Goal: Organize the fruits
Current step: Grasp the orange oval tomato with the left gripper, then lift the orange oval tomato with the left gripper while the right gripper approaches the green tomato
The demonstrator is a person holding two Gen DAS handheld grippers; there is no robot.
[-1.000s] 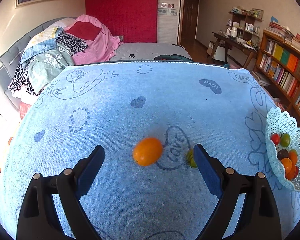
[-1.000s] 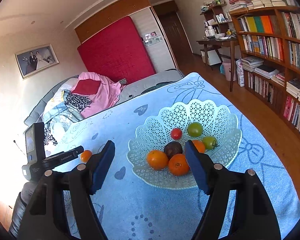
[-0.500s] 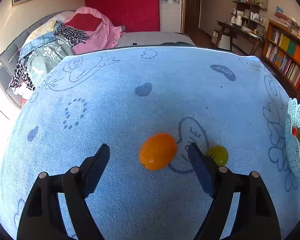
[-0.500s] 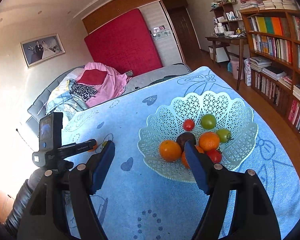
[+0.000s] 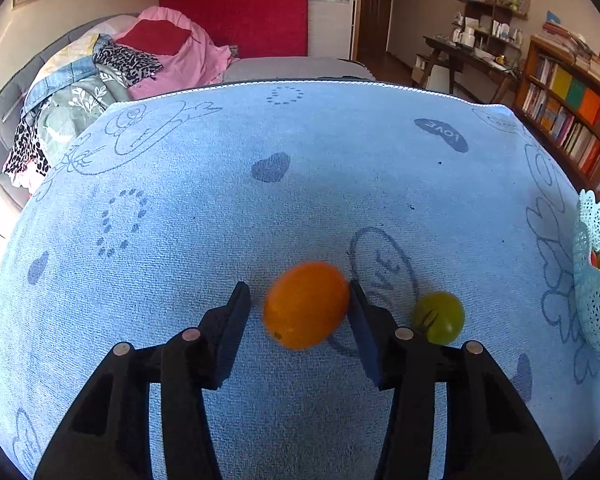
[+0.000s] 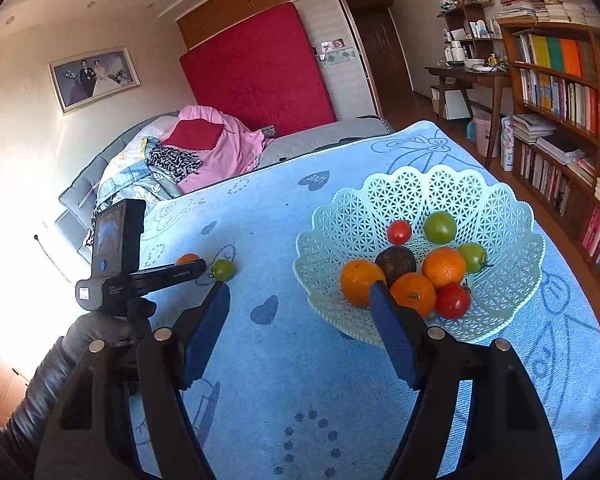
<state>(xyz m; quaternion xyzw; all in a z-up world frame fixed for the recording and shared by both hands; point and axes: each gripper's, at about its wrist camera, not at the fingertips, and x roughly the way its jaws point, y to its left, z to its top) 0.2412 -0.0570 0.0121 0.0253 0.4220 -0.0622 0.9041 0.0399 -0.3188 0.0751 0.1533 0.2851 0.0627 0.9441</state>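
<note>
Two grippers are working over a blue towel point(image 5: 220, 208). A lattice basket point(image 6: 500, 216) at three o'clock is holding oranges, tomatoes and one dark fruit. The right gripper point(image 6: 300, 320) is hovering spread wide, gripping nothing. The left gripper point(image 5: 298, 306) is bracketing an orange fruit point(image 5: 306, 304), right finger touching, left finger just apart. A green tomato point(image 5: 440, 316) is lying just beside, at three o'clock.
</note>
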